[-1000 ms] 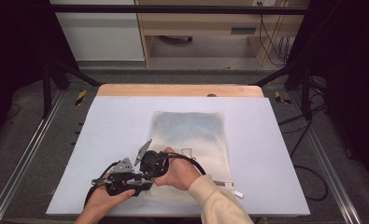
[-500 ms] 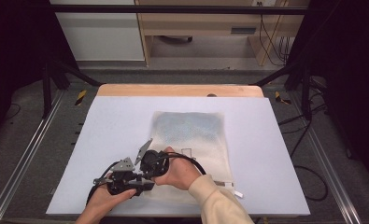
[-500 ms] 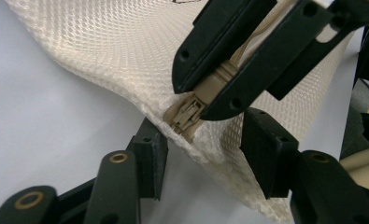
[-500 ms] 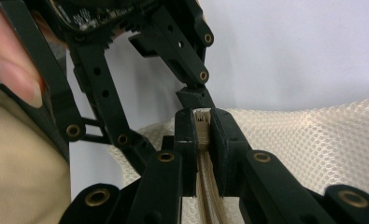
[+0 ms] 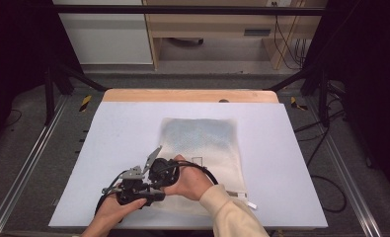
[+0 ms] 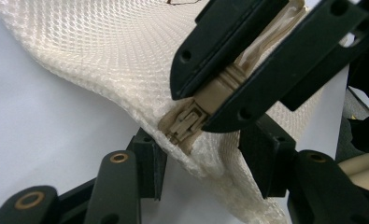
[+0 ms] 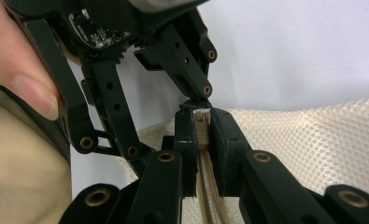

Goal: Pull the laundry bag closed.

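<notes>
Left gripper view shows the white mesh laundry bag (image 6: 102, 60), a honeycomb-woven net, lying on the pale table (image 6: 37, 135) with its beige plastic zipper slider (image 6: 184, 125) at the raised corner. The right gripper (image 7: 202, 123) is clamped on the beige zipper tape (image 6: 229, 79) just behind the slider. The left gripper (image 6: 198, 154) straddles the corner, its jaws partly apart and clear of the mesh. From the high view, both hands meet over the bag's near-left corner, the right hand (image 5: 190, 180) in a cream sleeve (image 5: 229, 212).
</notes>
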Demonstrator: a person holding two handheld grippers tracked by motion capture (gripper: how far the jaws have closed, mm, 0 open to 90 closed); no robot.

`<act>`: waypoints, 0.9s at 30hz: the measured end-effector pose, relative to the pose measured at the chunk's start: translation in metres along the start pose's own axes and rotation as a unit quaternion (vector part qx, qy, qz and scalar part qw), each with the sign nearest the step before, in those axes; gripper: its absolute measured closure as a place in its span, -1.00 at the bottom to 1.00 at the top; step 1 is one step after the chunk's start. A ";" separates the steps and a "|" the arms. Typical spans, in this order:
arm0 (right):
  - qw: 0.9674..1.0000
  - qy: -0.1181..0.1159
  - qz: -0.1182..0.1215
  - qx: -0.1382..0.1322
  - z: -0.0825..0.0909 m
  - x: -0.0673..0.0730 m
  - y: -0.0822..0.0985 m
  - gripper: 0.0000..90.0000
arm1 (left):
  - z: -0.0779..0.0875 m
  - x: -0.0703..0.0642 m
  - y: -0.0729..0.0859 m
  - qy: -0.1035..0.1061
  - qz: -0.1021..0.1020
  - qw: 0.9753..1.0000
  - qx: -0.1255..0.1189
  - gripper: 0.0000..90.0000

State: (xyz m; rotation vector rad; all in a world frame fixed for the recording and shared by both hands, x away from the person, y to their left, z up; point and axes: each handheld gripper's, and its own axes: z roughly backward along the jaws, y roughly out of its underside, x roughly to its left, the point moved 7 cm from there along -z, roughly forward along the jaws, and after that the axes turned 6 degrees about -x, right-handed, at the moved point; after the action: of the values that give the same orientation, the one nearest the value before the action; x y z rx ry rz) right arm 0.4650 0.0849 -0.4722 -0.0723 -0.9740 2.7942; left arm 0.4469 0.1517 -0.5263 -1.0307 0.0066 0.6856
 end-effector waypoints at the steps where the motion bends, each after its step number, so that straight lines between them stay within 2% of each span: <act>1: 1.000 0.000 0.000 0.000 0.000 0.000 0.000 0.82 | -0.001 0.000 0.000 0.001 0.002 1.000 0.001 0.16; 8: 1.000 0.001 0.000 0.000 0.001 0.000 0.000 0.82 | -0.003 0.000 0.000 0.008 0.012 1.000 -0.002 0.21; 19: 1.000 0.000 0.002 0.000 0.002 0.000 0.000 0.82 | -0.005 0.001 -0.001 0.007 0.013 1.000 0.002 0.62; 23: 1.000 0.002 0.001 -0.002 0.004 -0.001 0.001 0.82 | -0.004 0.002 -0.002 0.010 0.019 1.000 -0.002 0.77; 27: 1.000 0.005 0.004 -0.004 0.005 -0.001 0.001 0.82 | -0.004 0.002 -0.003 0.007 0.014 1.000 -0.004 0.83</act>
State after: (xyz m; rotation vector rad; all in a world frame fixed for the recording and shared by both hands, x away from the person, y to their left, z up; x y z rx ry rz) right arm 0.4649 0.0804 -0.4689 -0.0907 -0.9842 2.7956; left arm 0.4510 0.1490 -0.5267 -1.0449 0.0314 0.7046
